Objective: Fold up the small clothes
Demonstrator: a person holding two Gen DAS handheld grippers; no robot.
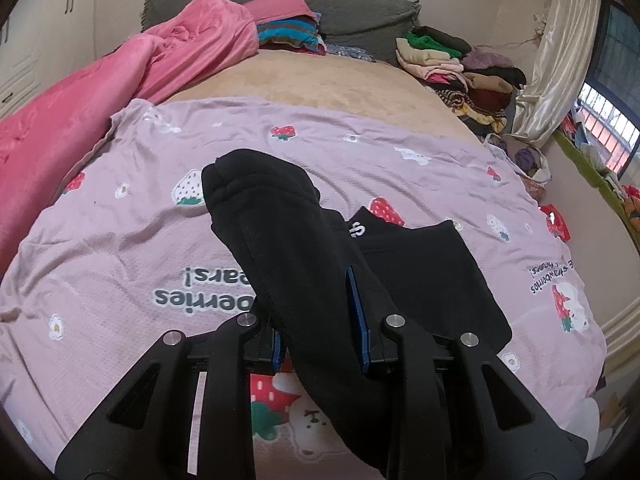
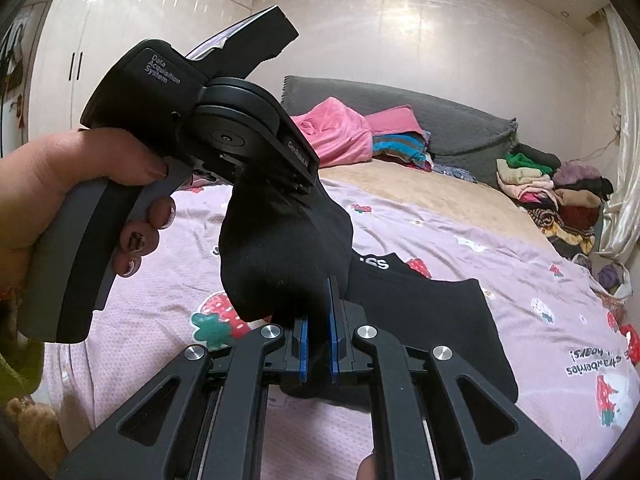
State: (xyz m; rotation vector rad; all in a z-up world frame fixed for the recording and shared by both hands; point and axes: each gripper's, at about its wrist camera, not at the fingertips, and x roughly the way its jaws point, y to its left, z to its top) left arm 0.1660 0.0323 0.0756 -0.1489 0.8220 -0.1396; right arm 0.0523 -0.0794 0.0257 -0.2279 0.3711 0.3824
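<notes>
- I have a black sock lifted above the bed, pinched at both ends: my left hand-held gripper grips one end, my right hand-held gripper the other.
- Mid-fold, I judge; next I bring the ends together.
- A second sock lies on the purple sheet.
- I see no containers.

pink blanket, grey headboard

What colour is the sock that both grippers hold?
Black; the sock shows best in the left wrist view.
</notes>
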